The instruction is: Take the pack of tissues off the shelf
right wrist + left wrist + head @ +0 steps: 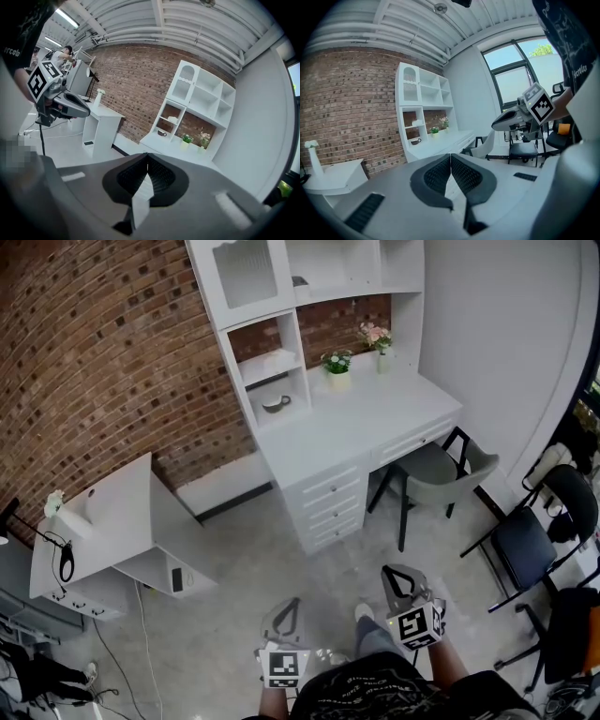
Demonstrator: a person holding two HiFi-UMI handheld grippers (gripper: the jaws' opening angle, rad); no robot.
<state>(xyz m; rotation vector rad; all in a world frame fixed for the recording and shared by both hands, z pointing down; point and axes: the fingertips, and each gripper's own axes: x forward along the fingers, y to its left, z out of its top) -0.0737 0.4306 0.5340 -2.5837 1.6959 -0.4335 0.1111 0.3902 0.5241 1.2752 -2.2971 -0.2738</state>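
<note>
The pack of tissues [268, 360] is a small white bundle on the middle shelf of the white shelf unit [246, 296] over the desk. It also shows far off in the left gripper view as the tissues [416, 123] and in the right gripper view as the tissues [173, 120]. My left gripper [286, 607] and right gripper [400, 576] hang low over the floor, close to my body and well short of the desk. The left gripper [450, 156] has its jaws pressed together with nothing between them. The right gripper [147, 156] is shut and empty too.
A dark bowl [276, 403] sits on the shelf below the tissues. Two flower pots [337, 368] stand on the white desk [375, 418]. A grey chair [434, 468] is tucked at the desk and black chairs [525, 540] stand at the right. A white side table [112, 521] stands at the left.
</note>
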